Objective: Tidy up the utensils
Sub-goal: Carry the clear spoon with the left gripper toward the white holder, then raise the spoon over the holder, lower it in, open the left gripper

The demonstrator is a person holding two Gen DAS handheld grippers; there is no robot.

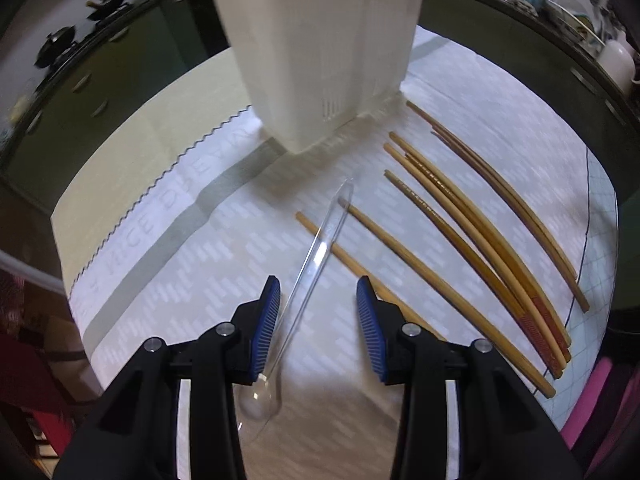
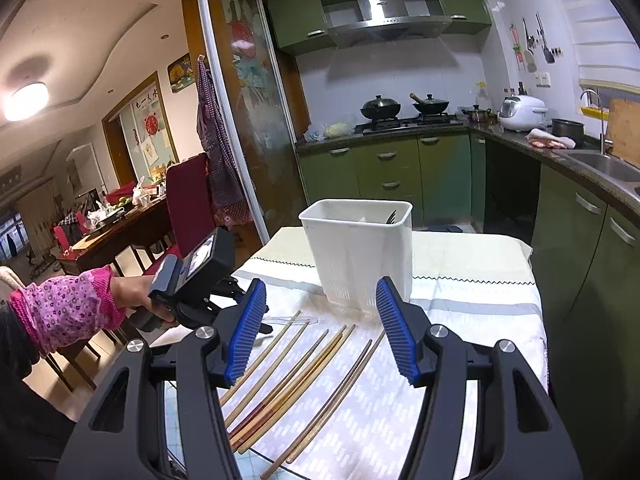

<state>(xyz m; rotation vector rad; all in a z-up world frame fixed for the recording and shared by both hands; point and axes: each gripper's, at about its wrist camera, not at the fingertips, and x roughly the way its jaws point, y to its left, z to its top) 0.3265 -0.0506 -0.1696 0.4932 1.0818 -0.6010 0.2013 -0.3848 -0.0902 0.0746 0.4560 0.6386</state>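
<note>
Partly, the utensil holder (image 1: 320, 60) is cropped overhead.

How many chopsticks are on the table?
8: two light chopsticks beside the spoon, a bunch of four in the middle, two dark chopsticks at the right. Overlap may hide another.

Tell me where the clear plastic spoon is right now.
In the left wrist view, the clear plastic spoon lies on the tablecloth between the left hand-held gripper's open fingers, crossing one chopstick, in front of the white utensil holder.
</note>
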